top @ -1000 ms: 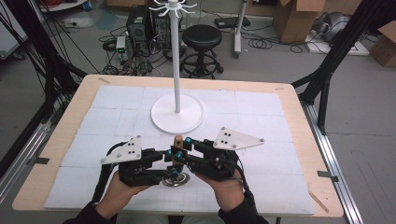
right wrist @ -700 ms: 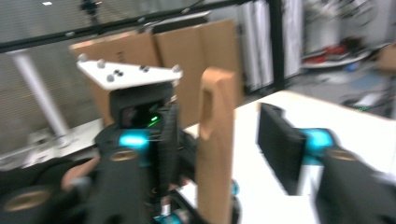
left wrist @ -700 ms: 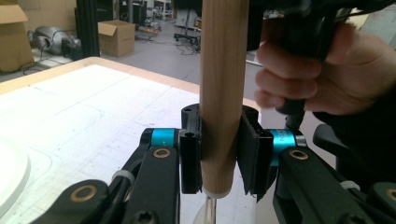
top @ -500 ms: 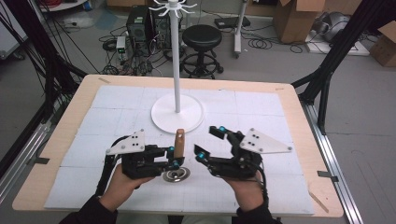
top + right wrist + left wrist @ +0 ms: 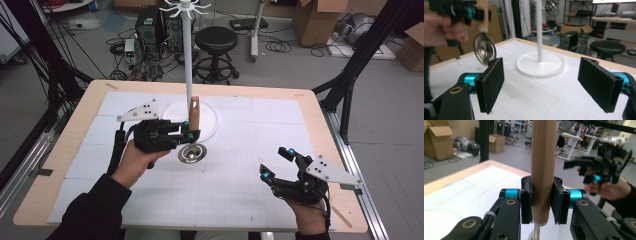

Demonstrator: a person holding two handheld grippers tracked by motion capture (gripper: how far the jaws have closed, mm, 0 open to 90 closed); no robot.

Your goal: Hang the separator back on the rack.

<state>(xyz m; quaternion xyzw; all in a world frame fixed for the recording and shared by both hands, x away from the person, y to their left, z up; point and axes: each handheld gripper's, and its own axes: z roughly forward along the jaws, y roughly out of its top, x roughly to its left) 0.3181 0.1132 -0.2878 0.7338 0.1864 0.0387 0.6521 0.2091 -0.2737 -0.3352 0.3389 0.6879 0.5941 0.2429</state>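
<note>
Left gripper (image 5: 189, 133): jaws clamped on the wooden handle (image 5: 543, 165) of a small metal ladle (image 5: 192, 153), handle upright, bowl hanging below, lifted above the white mat (image 5: 240, 200) just in front of the stand's round base (image 5: 210, 117).
Right gripper (image 5: 276, 164): jaws have just been opening and now stand wide with nothing between the pads (image 5: 491, 83); it sits well apart, at the near right of the table (image 5: 320, 120).
White hook stand (image 5: 186, 45): tall pole with hooks at the top, behind the ladle.
Step in hand, as judged: hand-over complete, ladle being carried by the left alone toward the stand.
Next move: raise the ladle to hook height and keep it upright; whether the handle has a hanging loop cannot be told.
</note>
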